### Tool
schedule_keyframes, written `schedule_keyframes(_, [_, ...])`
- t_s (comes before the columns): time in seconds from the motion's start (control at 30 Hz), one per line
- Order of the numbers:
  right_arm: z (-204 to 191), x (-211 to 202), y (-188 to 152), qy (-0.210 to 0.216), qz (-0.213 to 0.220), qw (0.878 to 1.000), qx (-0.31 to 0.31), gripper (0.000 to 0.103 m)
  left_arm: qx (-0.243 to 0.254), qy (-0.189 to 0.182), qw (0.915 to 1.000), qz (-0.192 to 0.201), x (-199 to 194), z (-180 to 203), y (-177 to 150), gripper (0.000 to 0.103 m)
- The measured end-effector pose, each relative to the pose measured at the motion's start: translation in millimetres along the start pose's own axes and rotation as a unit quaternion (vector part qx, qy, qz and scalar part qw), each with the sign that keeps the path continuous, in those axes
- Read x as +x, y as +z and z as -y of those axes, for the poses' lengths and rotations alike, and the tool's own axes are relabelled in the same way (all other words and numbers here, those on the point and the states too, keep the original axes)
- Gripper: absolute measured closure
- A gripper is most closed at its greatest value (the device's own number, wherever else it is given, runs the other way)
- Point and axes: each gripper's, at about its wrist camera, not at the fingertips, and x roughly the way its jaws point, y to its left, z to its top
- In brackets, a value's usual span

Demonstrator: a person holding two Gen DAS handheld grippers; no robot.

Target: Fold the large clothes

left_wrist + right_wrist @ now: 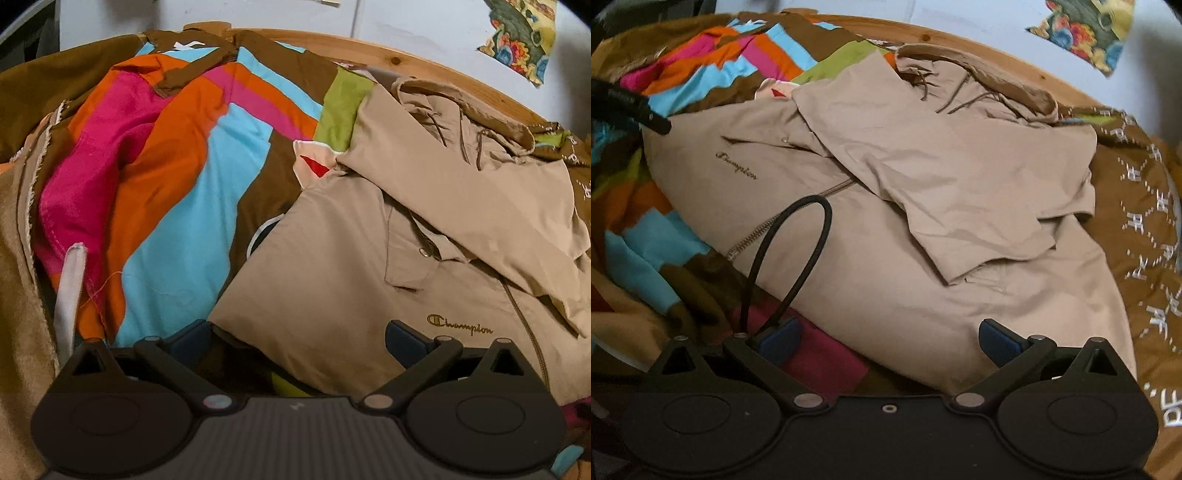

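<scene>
On striped bedding: tan jacket [886, 206], one sleeve folded across.
Hem edge just ahead of right gripper [890, 341]; left gripper [297, 338] nearer chest; both fingers wide, empty.

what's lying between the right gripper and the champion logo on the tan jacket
A black cord loop over the tan zip jacket, between the right gripper and the logo, in the right wrist view.
</scene>
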Motion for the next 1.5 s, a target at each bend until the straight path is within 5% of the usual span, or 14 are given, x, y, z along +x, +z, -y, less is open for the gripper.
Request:
schedule_keyframes(0.23, [33.9,-28.9,-9.4,-0.002,0.012,1.0,-0.001,0.001,0.025,0.009,0.9996,0.001,2.7,4.3,-2.4,0.001])
schedule_keyframes(0.4, [56.8,-38.6,-24.3,-0.063,-0.016,0.998,-0.024,0.001,0.032,0.009,0.9995,-0.002,4.0,6.5,-3.5,0.001])
schedule_keyframes(0.53, [50.0,-19.2,-35.9,-0.091,-0.047,0.989,-0.102,0.001,0.035,0.009,0.9993,-0.003,4.5,7.7,-4.1,0.001])
schedule_keyframes(0.8, [41.2,7.7,-31.1,-0.142,0.011,0.977,-0.161,0.001,0.048,-0.006,0.9988,0.005,-0.3,11.2,-6.3,0.001])
schedule_keyframes(0.97, [64.3,-5.9,0.2,-0.111,0.064,0.99,-0.058,0.015,0.067,-0.161,0.9842,0.029,-22.8,19.1,-5.5,0.001])
schedule_keyframes(1.07, [85.8,-6.7,23.0,-0.071,0.074,0.995,0.013,0.034,0.128,-0.208,0.9684,0.051,-37.5,35.9,-14.1,0.001])
schedule_keyframes(1.17, [98.4,-1.4,44.0,-0.046,0.073,0.995,0.05,0.061,0.192,-0.201,0.959,0.055,-40.3,55.9,-27.4,0.001])
schedule_keyframes(1.27, [100.8,5.4,58.6,-0.025,0.067,0.996,0.055,0.073,0.25,-0.165,0.953,0.042,-32.3,72.7,-40.3,0.001])
schedule_keyframes(1.5, [107.2,6.8,66.6,-0.017,0.078,0.993,0.088,0.086,0.332,-0.084,0.9386,0.044,-21.9,93.7,-61.6,0.004])
